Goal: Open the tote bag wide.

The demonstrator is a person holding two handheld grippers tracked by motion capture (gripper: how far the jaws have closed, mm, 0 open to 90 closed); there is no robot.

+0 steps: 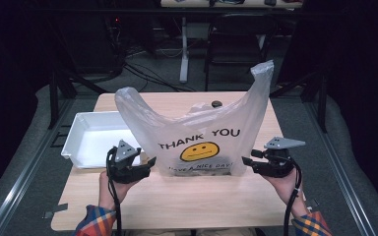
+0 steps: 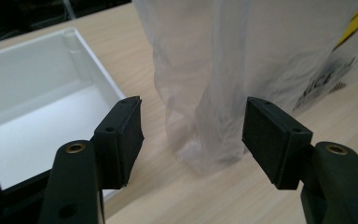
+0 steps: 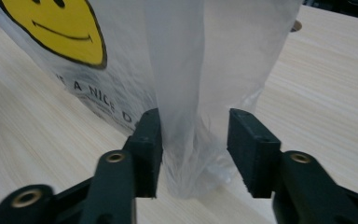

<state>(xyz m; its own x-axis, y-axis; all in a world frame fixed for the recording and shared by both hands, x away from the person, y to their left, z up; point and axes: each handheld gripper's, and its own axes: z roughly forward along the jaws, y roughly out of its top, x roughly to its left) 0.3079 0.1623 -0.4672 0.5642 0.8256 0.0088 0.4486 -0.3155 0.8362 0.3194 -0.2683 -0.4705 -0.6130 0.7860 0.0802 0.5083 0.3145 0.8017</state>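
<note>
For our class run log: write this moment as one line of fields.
scene: plastic bag upright on table | left gripper: open at bag's side fold | right gripper: open, one finger touching bag's fold | white tray: beside bag

Plastic bag [image 1: 197, 132]: "THANK YOU", "HAVE A NICE DAY!"

**Where my three cameras sit**

My high view looks forward and down across the table [image 1: 187, 201] from above the person's side. My left gripper view rides low, looking along its jaws, close to one lower corner of the plastic bag [image 2: 223, 84]; my right gripper view faces the opposite corner. All three share the bag and tabletop.
</note>
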